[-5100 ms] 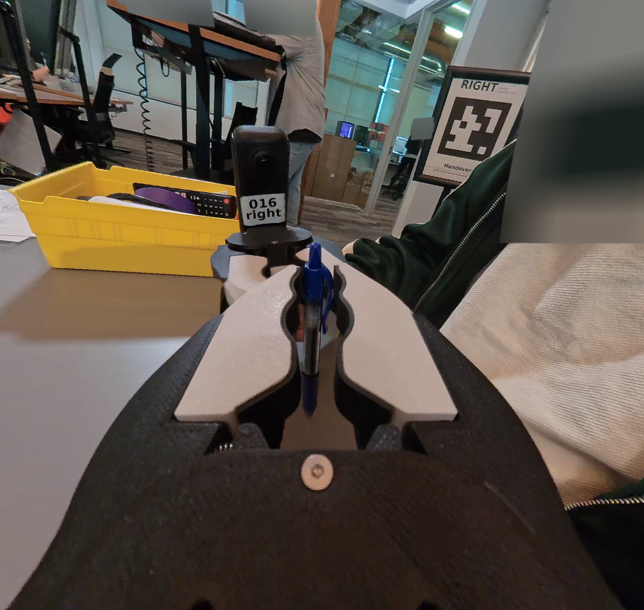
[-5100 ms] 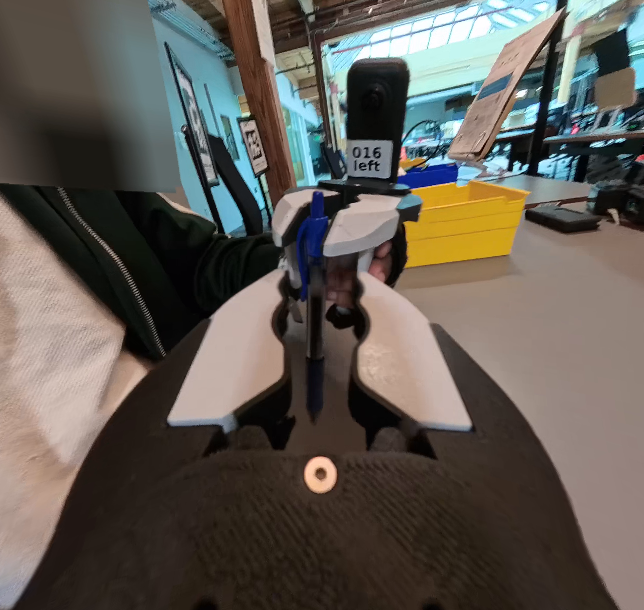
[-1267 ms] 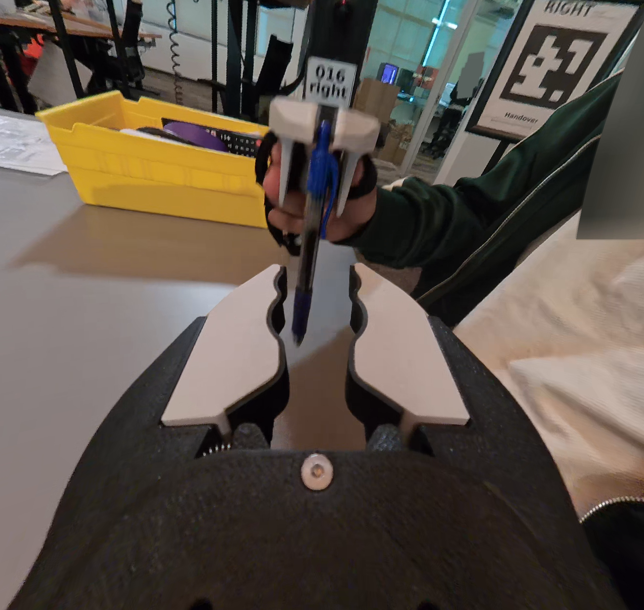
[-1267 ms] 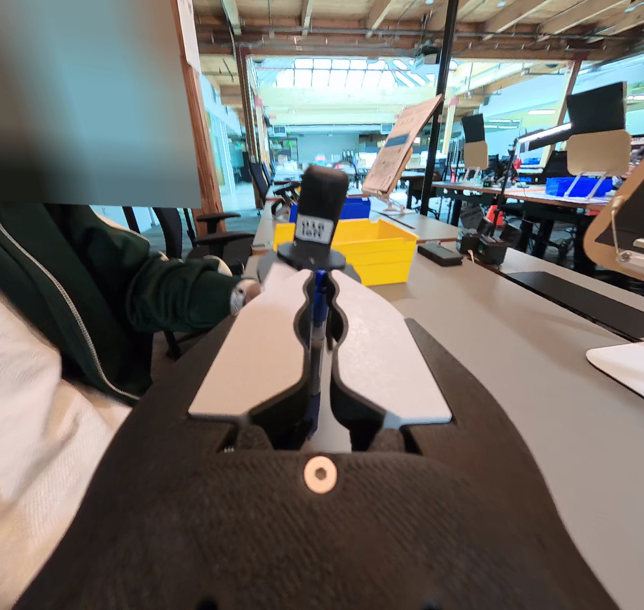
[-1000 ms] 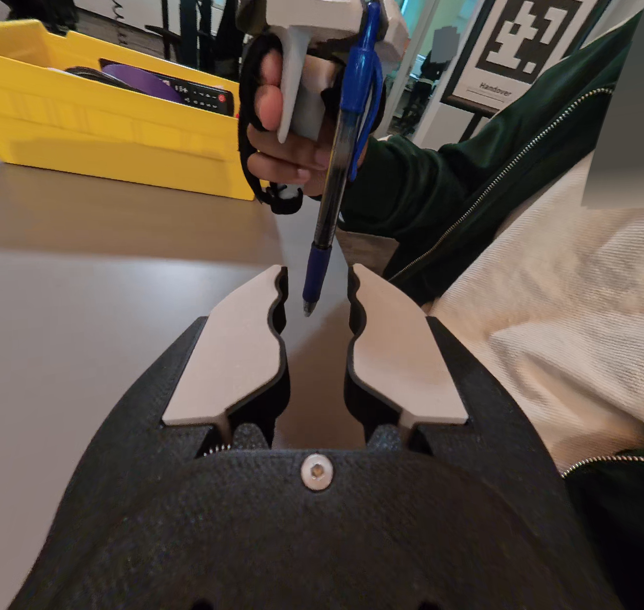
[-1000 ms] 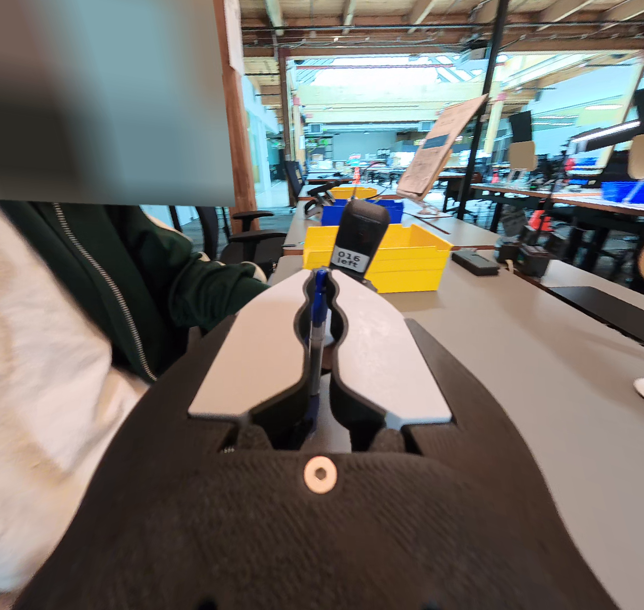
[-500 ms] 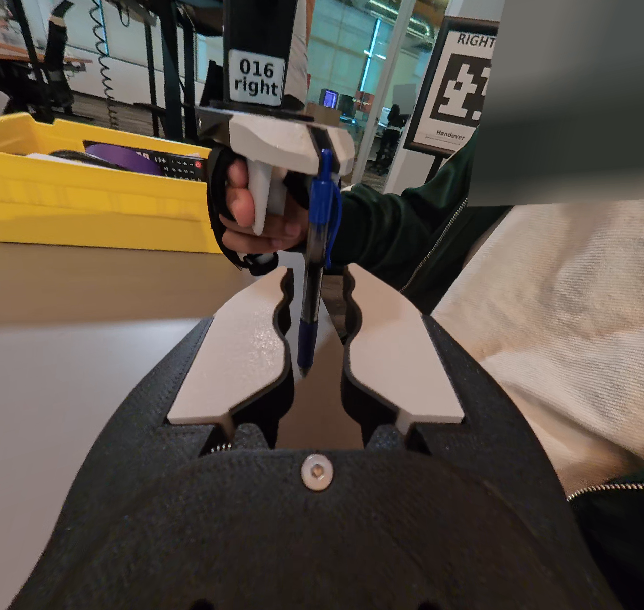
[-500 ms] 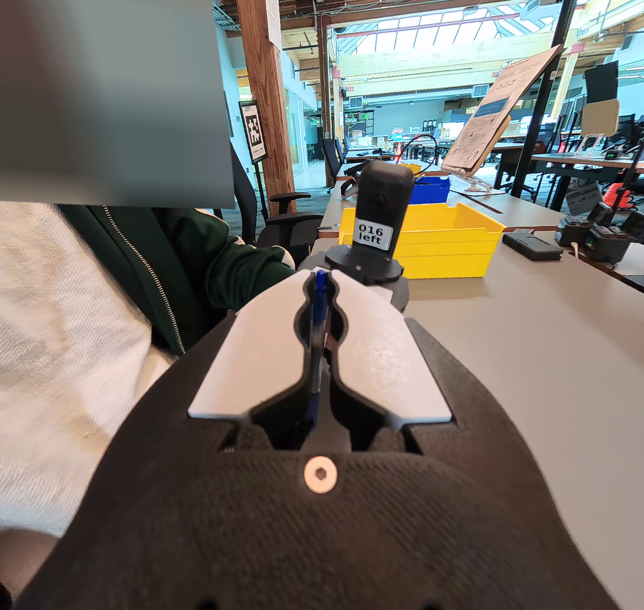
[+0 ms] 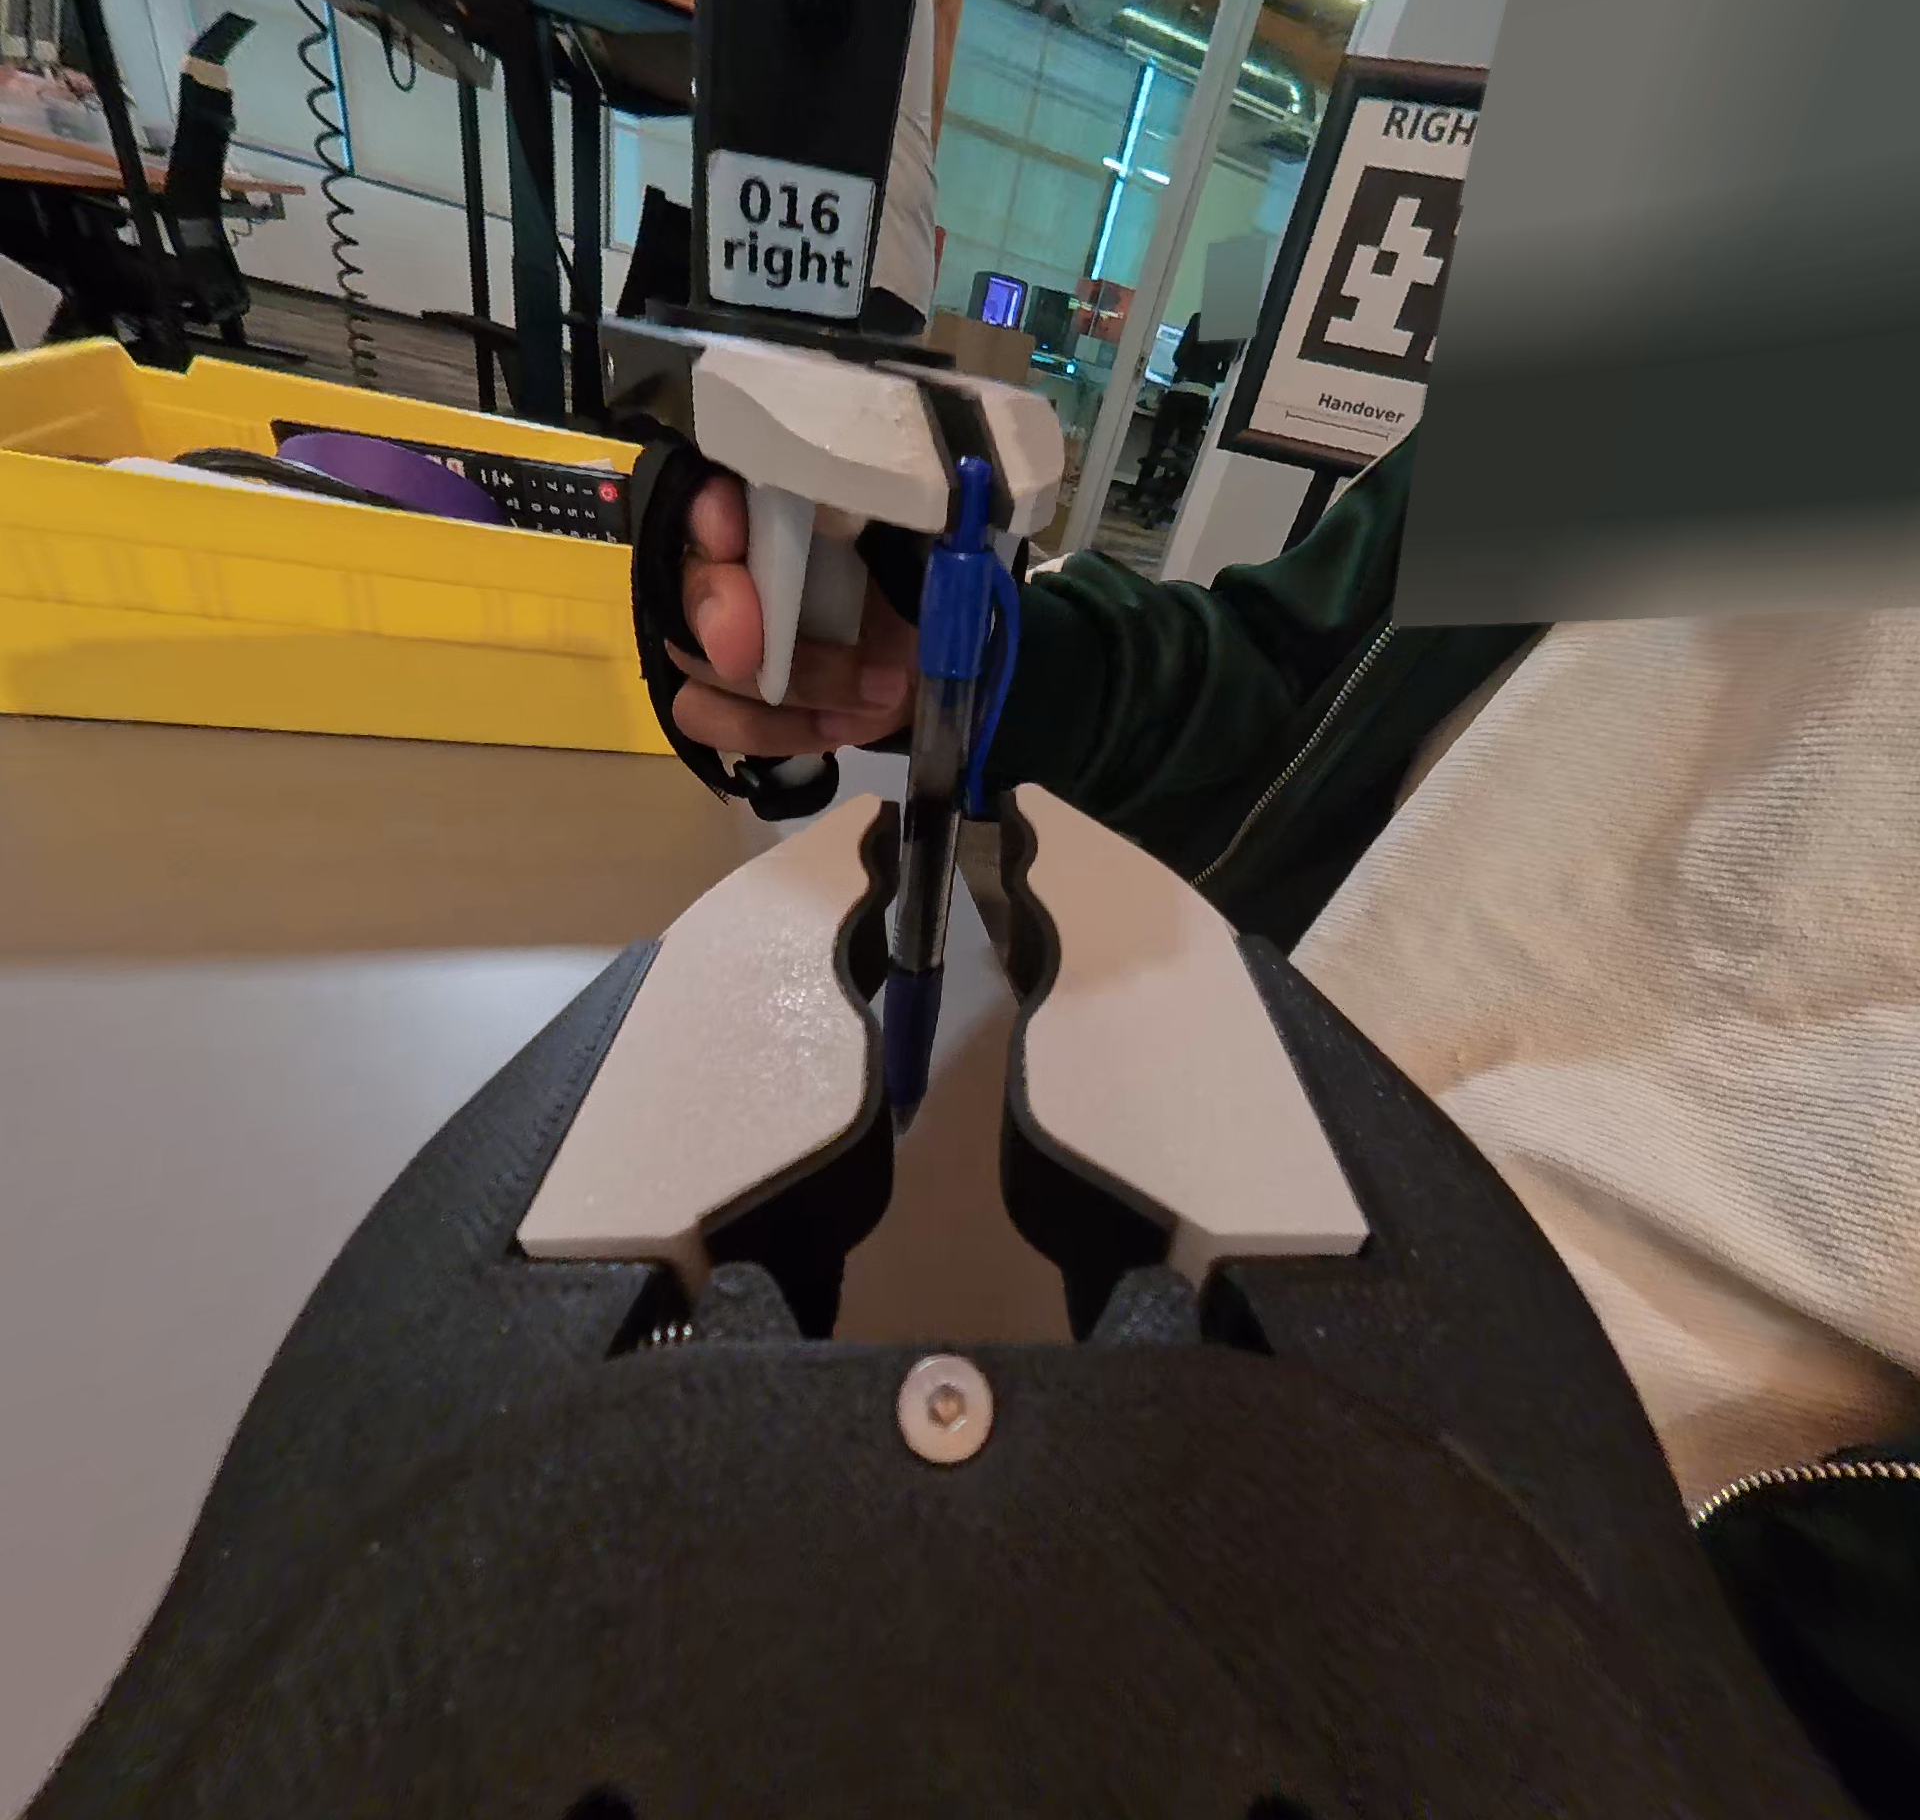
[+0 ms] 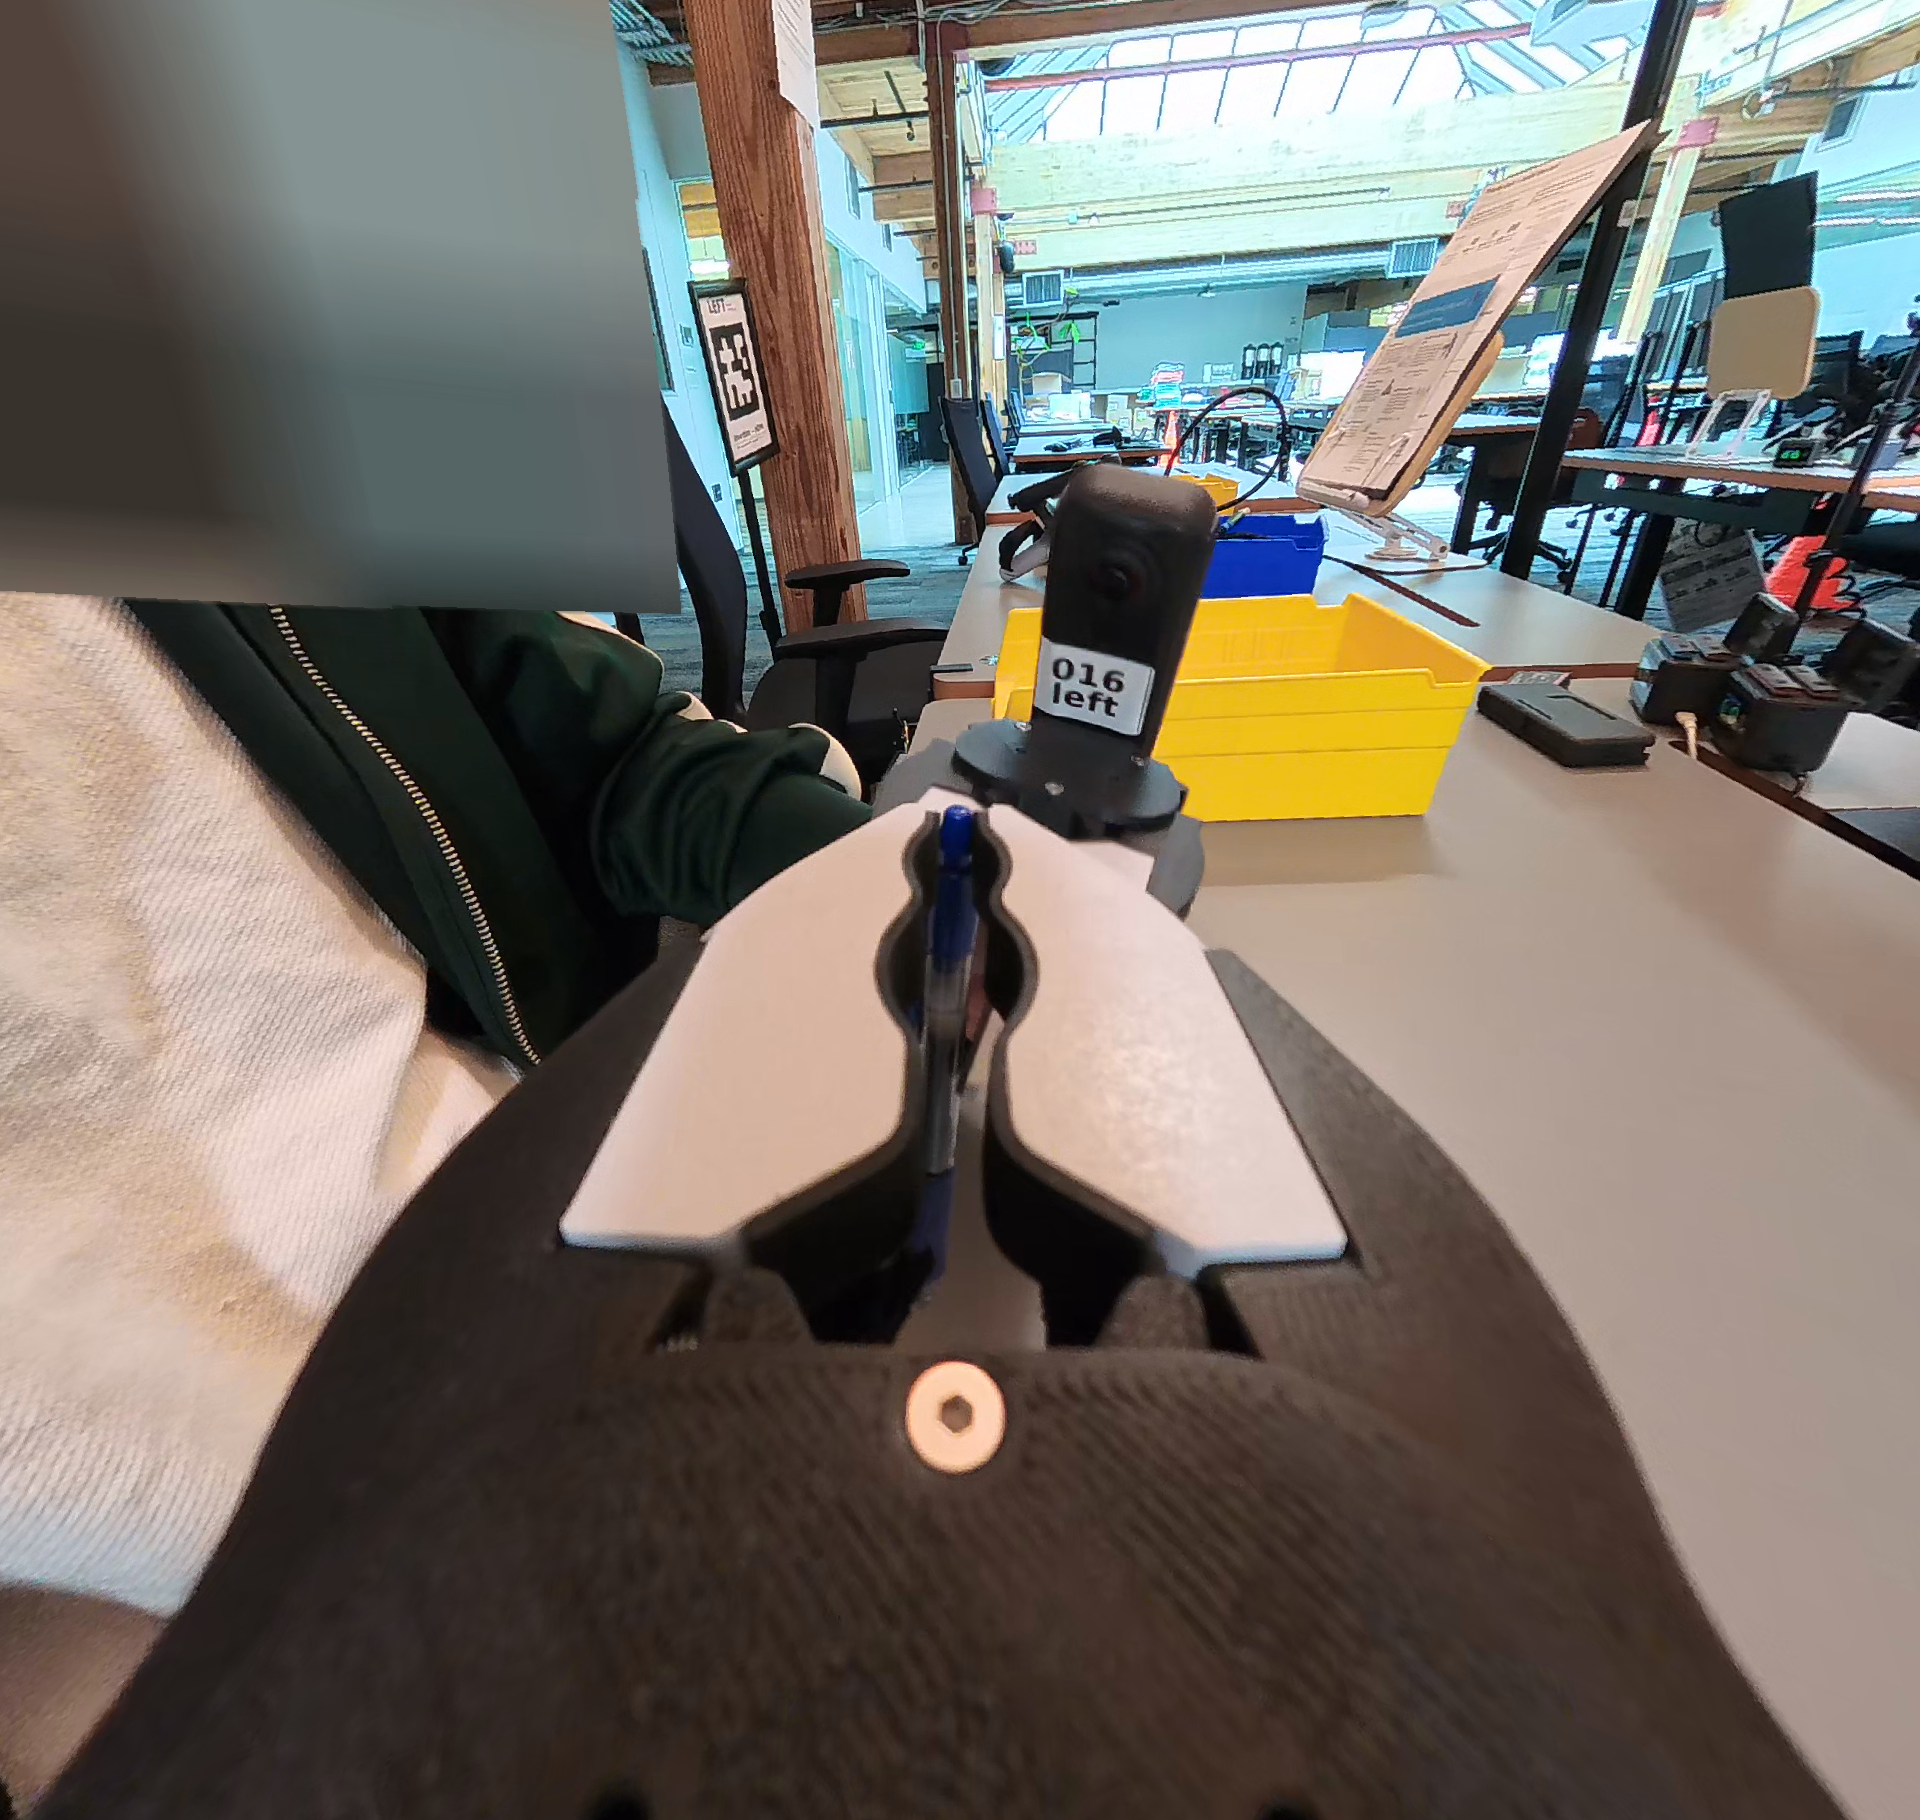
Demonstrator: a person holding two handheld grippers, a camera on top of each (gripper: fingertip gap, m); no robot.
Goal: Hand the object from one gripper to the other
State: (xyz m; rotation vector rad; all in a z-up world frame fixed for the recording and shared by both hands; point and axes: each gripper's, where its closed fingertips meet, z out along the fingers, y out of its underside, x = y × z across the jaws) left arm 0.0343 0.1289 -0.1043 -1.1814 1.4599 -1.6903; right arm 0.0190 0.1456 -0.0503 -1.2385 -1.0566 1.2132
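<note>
A blue pen [image 9: 928, 866] with a clear barrel hangs tip down from my right gripper [image 9: 971, 497], which is shut on its clip end. A hand holds that gripper in the left wrist view. The pen's lower half sits between the white fingers [image 9: 748, 1032] of my left gripper [image 9: 943, 820]. That gripper is open, with the pen close to its left finger and a gap on the right. In the right wrist view my right gripper [image 10: 954, 828] is shut on the pen [image 10: 948, 949]. The left gripper's camera post [image 10: 1122, 617] stands just beyond it.
A yellow bin [image 9: 260, 617] holding a remote and a purple item stands on the grey table [image 9: 208, 1095] at the left. Another yellow bin [image 10: 1309, 731] and black devices [image 10: 1558, 726] sit on the table in the right wrist view. A green jacket sleeve [image 9: 1195, 690] is close by.
The pen went from my left gripper to my right. In the last second the right gripper brought it back down between my open left fingers, which have narrowed slightly.
</note>
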